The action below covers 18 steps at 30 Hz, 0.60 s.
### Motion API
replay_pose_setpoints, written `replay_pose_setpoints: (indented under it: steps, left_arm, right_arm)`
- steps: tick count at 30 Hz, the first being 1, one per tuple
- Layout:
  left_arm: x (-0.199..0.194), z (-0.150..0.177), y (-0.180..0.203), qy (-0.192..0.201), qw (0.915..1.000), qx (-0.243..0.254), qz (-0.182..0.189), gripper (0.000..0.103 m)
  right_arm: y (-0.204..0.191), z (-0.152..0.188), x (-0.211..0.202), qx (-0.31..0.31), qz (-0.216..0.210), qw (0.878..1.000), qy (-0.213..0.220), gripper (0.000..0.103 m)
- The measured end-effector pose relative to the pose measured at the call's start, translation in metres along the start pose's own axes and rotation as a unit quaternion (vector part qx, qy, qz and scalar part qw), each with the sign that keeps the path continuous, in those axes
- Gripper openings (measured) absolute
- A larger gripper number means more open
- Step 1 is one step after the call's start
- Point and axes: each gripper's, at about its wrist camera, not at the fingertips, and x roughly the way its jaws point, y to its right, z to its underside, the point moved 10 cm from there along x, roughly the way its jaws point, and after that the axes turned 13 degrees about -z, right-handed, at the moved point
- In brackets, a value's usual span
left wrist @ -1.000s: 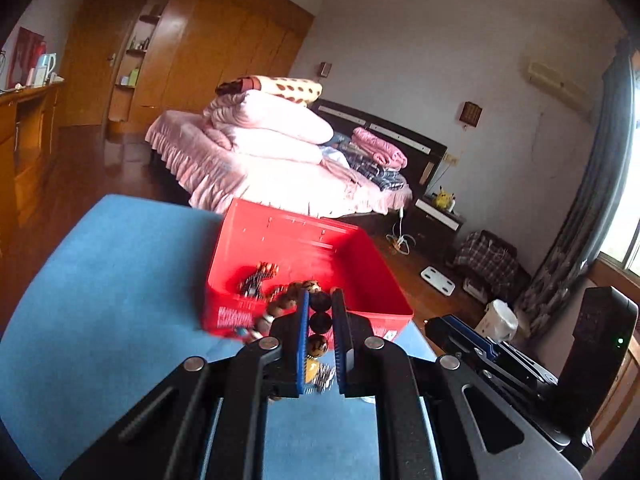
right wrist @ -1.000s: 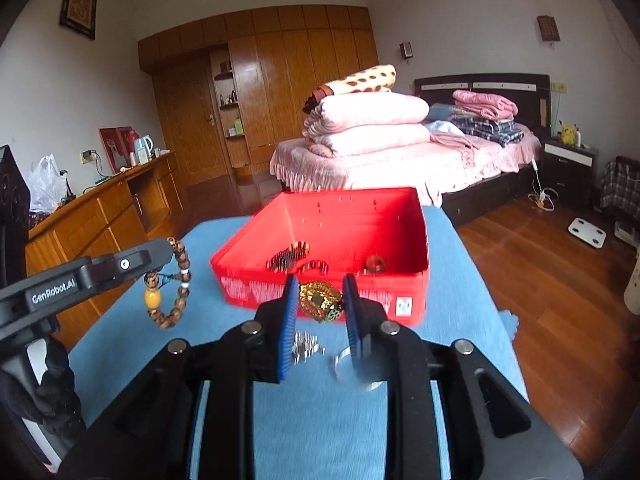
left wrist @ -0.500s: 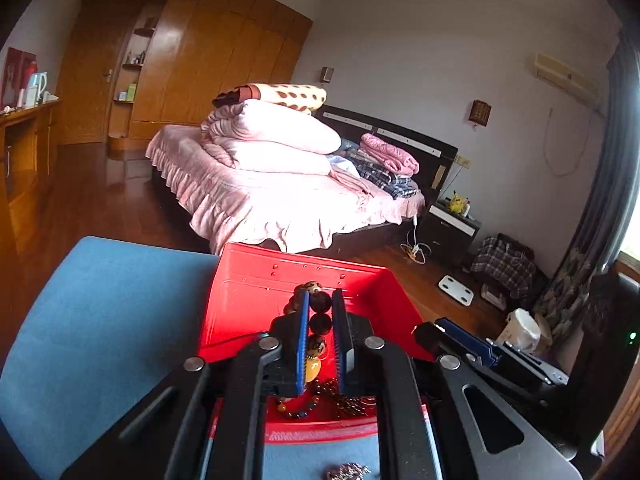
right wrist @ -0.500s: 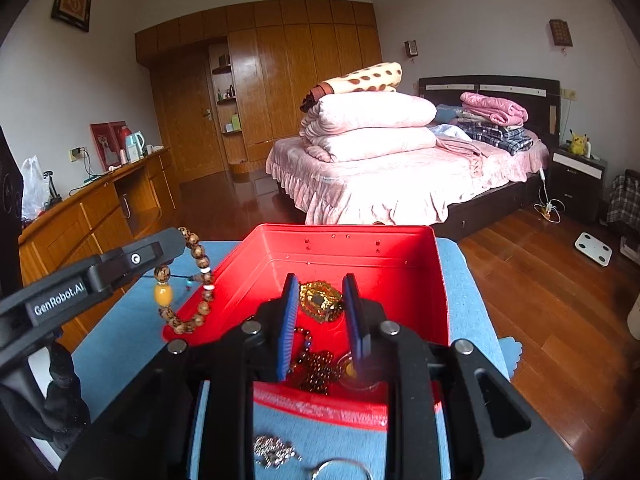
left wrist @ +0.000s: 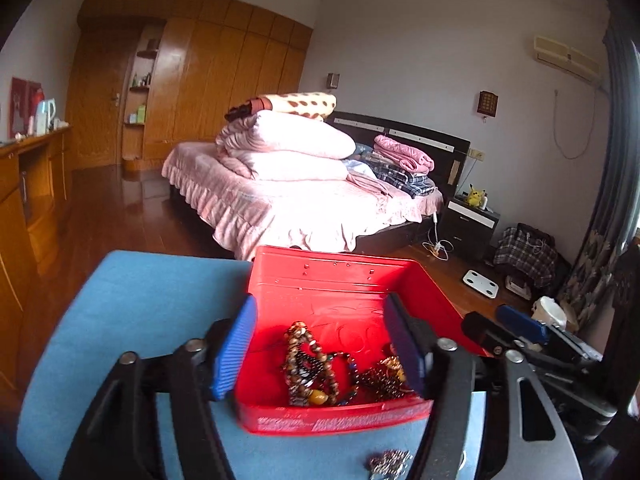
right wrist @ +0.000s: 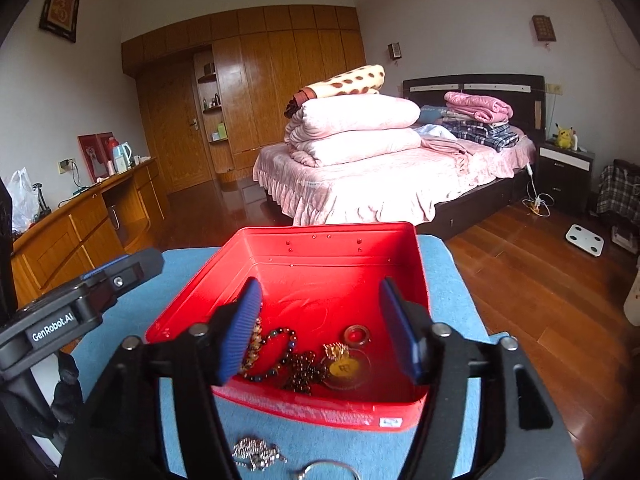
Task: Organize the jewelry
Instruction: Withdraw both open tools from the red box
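Over the red box (right wrist: 320,256), both the left claw (left wrist: 320,350) and right claw (right wrist: 320,328), just opened wide and empty, could snag the beads (left wrist: 306,364) or tip it when pulling back.

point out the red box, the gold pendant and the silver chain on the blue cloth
red box (right wrist: 320,254): right wrist view, far inner wall
gold pendant (right wrist: 345,367): right wrist view, its gold disc
silver chain (right wrist: 256,453): right wrist view, middle of the heap

open red box (right wrist: 320,256) at frame centre holds tangled bead bracelets (left wrist: 308,368) and a gold pendant (right wrist: 346,366); silver chain (right wrist: 256,452) lies below it.
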Motion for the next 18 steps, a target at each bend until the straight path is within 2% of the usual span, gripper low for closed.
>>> replay_pose_setpoints:
  steps: [3,5,12,18]
  left_arm:
    - [-0.023,0.002,-0.011,0.02,0.9996,0.01,-0.015,0.08]
    - [-0.041,0.007,-0.019,0.026,0.9994,0.01,-0.02,0.083]
    - [-0.088,0.036,-0.043,0.022,0.9991,-0.009,-0.036,0.088]
    - [-0.107,0.063,-0.048,0.003,0.9989,-0.008,-0.047,0.089]
  right_arm:
    - [-0.003,0.007,-0.022,-0.006,0.01,1.0,0.004,0.085]
    - [-0.006,0.014,-0.036,-0.009,0.016,1.0,0.003,0.089]
    - [-0.014,0.048,-0.075,0.017,0.023,1.0,-0.002,0.096]
    - [-0.014,0.084,-0.093,0.04,0.067,0.997,-0.03,0.097]
